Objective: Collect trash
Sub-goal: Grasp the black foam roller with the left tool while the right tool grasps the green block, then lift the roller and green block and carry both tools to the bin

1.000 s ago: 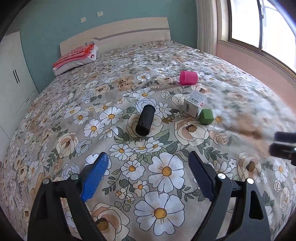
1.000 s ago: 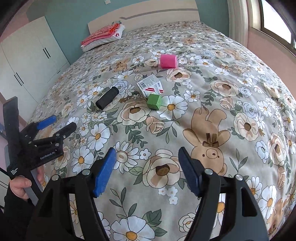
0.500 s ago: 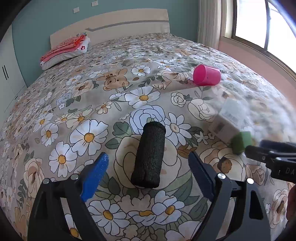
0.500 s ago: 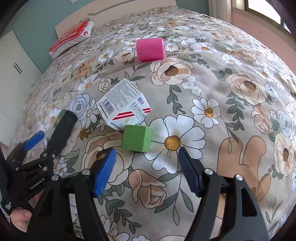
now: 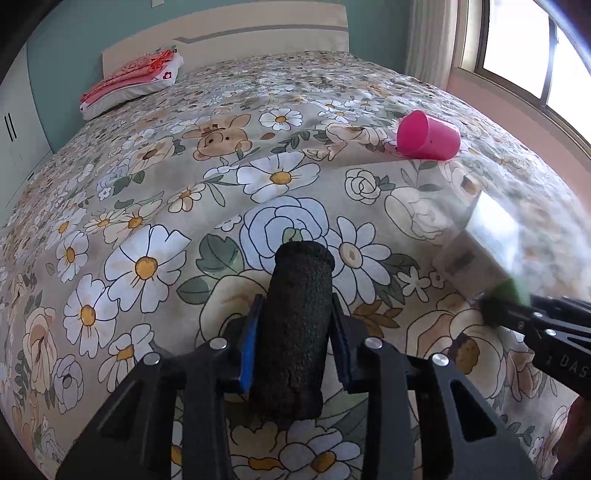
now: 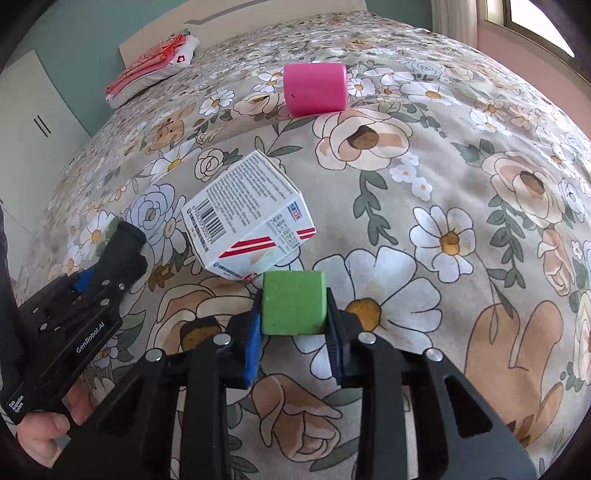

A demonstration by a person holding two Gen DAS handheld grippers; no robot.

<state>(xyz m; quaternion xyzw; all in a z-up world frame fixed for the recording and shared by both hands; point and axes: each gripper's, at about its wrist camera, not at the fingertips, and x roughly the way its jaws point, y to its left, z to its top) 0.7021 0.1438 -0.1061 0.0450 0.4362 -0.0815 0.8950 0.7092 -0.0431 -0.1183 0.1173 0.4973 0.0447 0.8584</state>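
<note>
A black foam roll (image 5: 299,295) lies on the flowered bedspread (image 5: 155,177). My left gripper (image 5: 295,314) straddles the roll, its jaws closing, and the blue pads press both of its sides. In the right wrist view a green cube (image 6: 293,302) sits clamped between the pads of my right gripper (image 6: 293,317), which is shut on it. Just behind the cube lies a white carton (image 6: 251,218) with a barcode and red stripes. A pink cup (image 6: 316,88) lies on its side farther back. The right wrist view also shows the left gripper (image 6: 122,240) at left, held by a hand (image 6: 44,432).
A folded red and white pillow (image 5: 129,88) rests near the headboard (image 5: 258,33). A window (image 5: 524,48) and pink wall run along the right, and a white wardrobe (image 6: 33,122) stands at left. The bedspread stretches on around the objects.
Both grippers came down and forward onto the bed. The left jaws closed on the black roll, and the right jaws closed on the green cube.
</note>
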